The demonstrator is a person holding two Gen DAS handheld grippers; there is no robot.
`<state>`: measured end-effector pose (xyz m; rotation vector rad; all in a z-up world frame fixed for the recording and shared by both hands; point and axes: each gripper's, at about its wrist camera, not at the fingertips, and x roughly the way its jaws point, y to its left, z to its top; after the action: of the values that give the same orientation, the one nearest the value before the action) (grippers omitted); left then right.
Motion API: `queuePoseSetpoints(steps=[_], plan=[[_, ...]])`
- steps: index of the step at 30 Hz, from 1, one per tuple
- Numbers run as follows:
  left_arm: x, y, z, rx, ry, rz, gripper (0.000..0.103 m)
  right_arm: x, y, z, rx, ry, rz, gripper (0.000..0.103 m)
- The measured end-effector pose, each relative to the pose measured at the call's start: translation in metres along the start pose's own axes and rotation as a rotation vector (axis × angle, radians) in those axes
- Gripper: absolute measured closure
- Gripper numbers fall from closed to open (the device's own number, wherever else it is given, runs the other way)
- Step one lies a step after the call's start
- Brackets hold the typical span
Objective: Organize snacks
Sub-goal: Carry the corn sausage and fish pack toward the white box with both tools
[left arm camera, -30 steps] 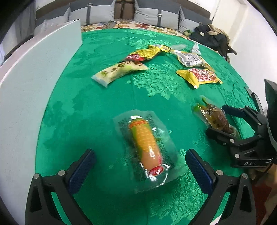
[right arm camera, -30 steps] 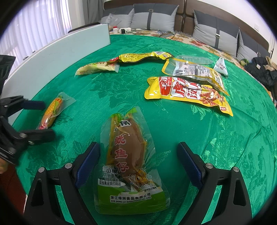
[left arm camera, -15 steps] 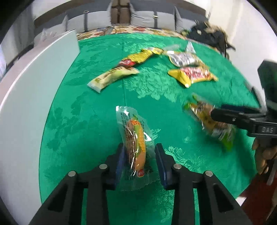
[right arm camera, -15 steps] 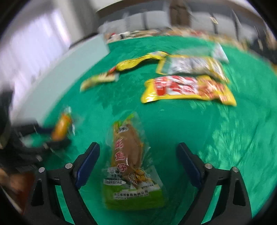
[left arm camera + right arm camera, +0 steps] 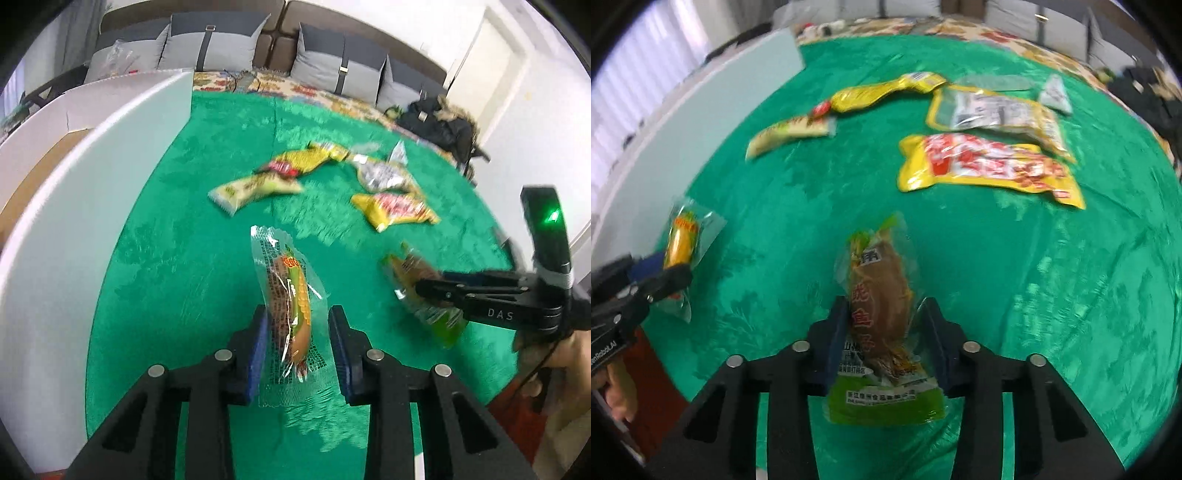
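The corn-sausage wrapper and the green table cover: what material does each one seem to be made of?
The corn-sausage wrapper looks like thin clear plastic film, glossy: the sausage shows through it, and the edges look crimped and crinkled. The green table cover looks like woven cloth with a slight sheen: a leaf-like pattern in the same green shows in it. Which fibre it is cannot be told.

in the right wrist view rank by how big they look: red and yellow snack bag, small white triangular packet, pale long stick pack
1. Red and yellow snack bag, largest.
2. Pale long stick pack, narrower and shorter.
3. Small white triangular packet, smallest, though it lies farthest from the camera, which shrinks it somewhat.
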<state>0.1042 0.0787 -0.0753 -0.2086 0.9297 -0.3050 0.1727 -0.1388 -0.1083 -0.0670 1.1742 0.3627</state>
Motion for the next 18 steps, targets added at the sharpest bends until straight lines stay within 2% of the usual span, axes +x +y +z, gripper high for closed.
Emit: queuePoseSetpoints(steps=[2, 4, 5, 6, 9, 12, 16, 18], plan=[[-0.015, 0.001, 0.008, -0.022, -0.028, -0.032, 0.071, -0.011, -0.005, 0.001, 0.047, -0.024, 0.036, 0.065], [-0.034, 0.006, 0.019, -0.043, -0.064, -0.061, 0.071, -0.03, -0.006, 0.007, 0.087, -0.062, 0.092, 0.101], [-0.041, 0.008, 0.023, -0.052, -0.079, -0.07, 0.071, -0.038, -0.006, 0.009, 0.106, -0.077, 0.12, 0.095], [-0.05, 0.011, 0.028, -0.06, -0.097, -0.076, 0.071, -0.045, -0.003, 0.014, 0.117, -0.096, 0.151, 0.095], [-0.075, 0.029, 0.04, -0.101, -0.143, -0.076, 0.071, -0.049, 0.003, 0.029, 0.095, -0.115, 0.138, 0.096], [-0.095, 0.048, 0.043, -0.138, -0.178, -0.069, 0.071, -0.042, -0.006, 0.037, 0.137, -0.104, 0.161, 0.094], [-0.108, 0.066, 0.038, -0.164, -0.195, -0.053, 0.071, -0.025, -0.016, 0.033, 0.205, 0.017, 0.163, 0.09], [-0.107, 0.071, 0.035, -0.169, -0.194, -0.044, 0.071, -0.01, -0.009, 0.027, 0.221, 0.081, 0.17, 0.075]])
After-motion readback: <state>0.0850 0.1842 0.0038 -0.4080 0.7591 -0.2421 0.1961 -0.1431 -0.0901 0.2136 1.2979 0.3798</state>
